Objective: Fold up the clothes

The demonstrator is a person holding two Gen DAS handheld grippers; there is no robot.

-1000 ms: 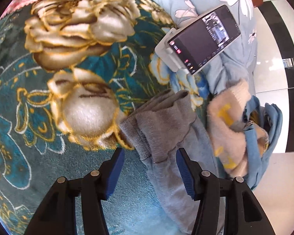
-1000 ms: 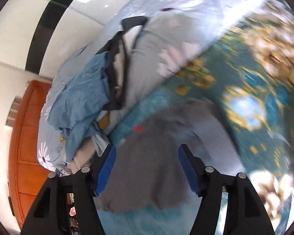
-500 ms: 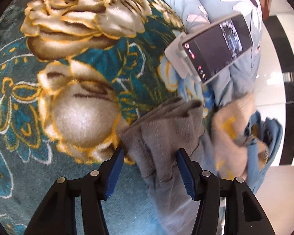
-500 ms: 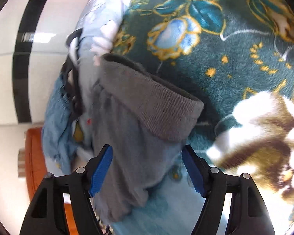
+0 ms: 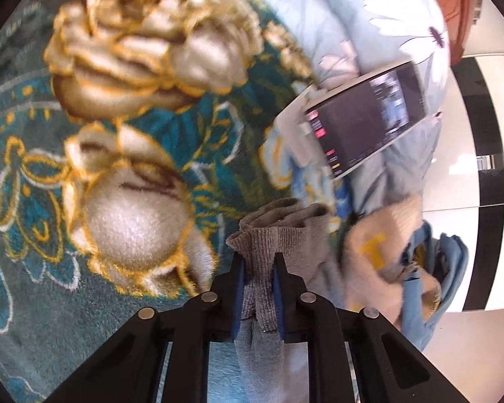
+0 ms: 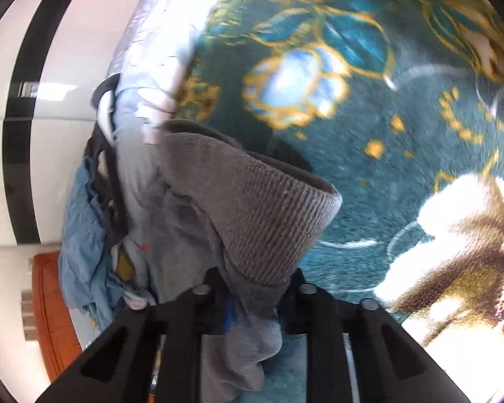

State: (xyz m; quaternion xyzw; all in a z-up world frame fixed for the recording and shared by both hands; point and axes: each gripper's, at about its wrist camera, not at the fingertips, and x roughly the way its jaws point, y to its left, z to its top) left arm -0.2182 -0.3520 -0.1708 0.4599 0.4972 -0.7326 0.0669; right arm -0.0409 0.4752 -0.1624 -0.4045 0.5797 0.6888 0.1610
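Observation:
A grey knit garment (image 5: 279, 235) with ribbed cuffs lies on a teal floral blanket (image 5: 111, 154). My left gripper (image 5: 257, 268) is shut on one ribbed edge of it. In the right wrist view my right gripper (image 6: 255, 278) is shut on another ribbed cuff of the grey garment (image 6: 252, 201), which bulges up in front of the fingers. The blanket (image 6: 386, 134) shows behind it.
A phone in a white holder (image 5: 363, 121) rests on a pale blue floral quilt (image 5: 369, 30). A pile of cream and blue clothes (image 5: 393, 262) lies at the bed's edge, and shows in the right wrist view (image 6: 84, 228). White tiled floor lies beyond.
Both grippers moved forward onto the grey garment and closed on its ribbed edges; they were open before.

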